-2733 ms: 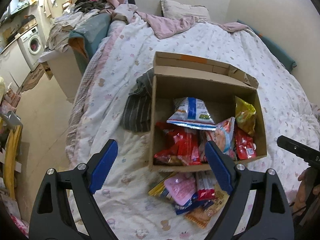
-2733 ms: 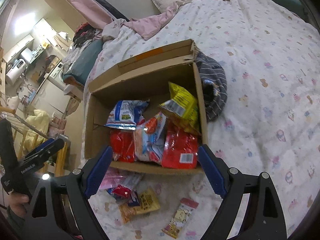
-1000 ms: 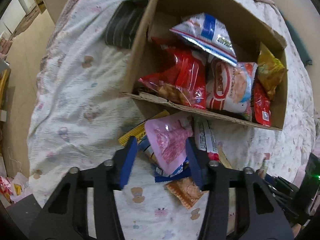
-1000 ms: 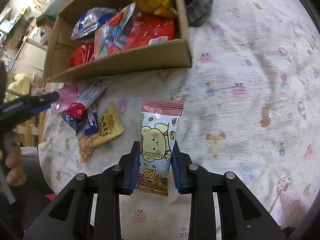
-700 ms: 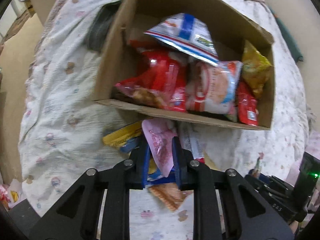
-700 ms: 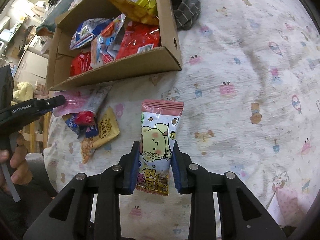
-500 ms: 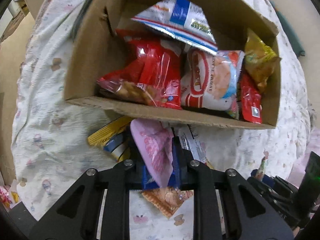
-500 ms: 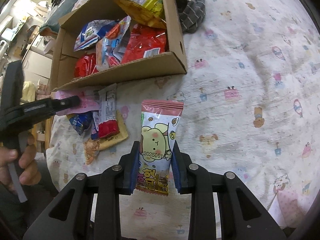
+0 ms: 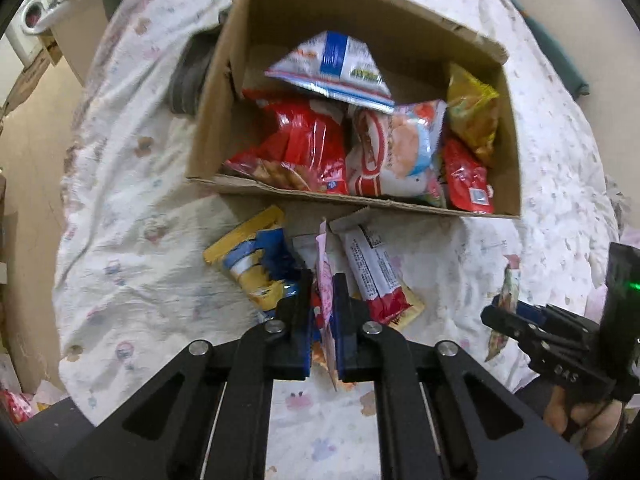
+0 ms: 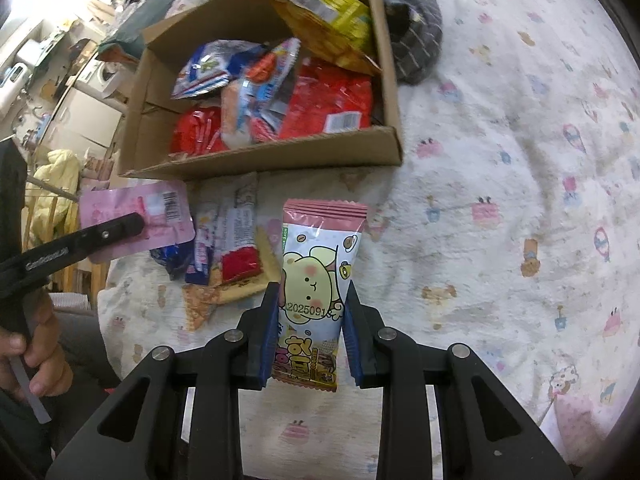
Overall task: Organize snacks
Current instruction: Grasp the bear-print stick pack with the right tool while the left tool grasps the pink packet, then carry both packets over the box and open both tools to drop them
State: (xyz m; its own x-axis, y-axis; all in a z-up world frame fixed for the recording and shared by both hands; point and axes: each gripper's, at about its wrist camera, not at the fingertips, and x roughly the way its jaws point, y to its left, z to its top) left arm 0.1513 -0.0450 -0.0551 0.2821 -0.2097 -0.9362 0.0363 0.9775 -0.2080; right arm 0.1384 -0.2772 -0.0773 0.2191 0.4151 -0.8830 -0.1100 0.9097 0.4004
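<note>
My left gripper (image 9: 323,292) is shut on a pink snack packet (image 9: 325,280), held edge-on above the loose pile; the packet also shows flat in the right wrist view (image 10: 160,220). My right gripper (image 10: 312,308) is shut on a cartoon-bear snack packet (image 10: 316,276) with a pink top, held above the bed. A cardboard box (image 9: 216,120) full of snack bags lies ahead in both views (image 10: 280,156). Loose snacks (image 9: 372,268) lie on the bed in front of the box, also in the right wrist view (image 10: 232,248).
The box and snacks rest on a white patterned bedsheet (image 10: 520,200). A dark striped cloth (image 10: 416,52) lies beside the box. The bed's left edge drops to the floor (image 9: 24,140). The right gripper shows at the lower right of the left wrist view (image 9: 560,344).
Both grippers closed from open onto their packets. My left gripper has lifted the pink packet off the pile and turned it edge-on. The right gripper has risen a little with its packet.
</note>
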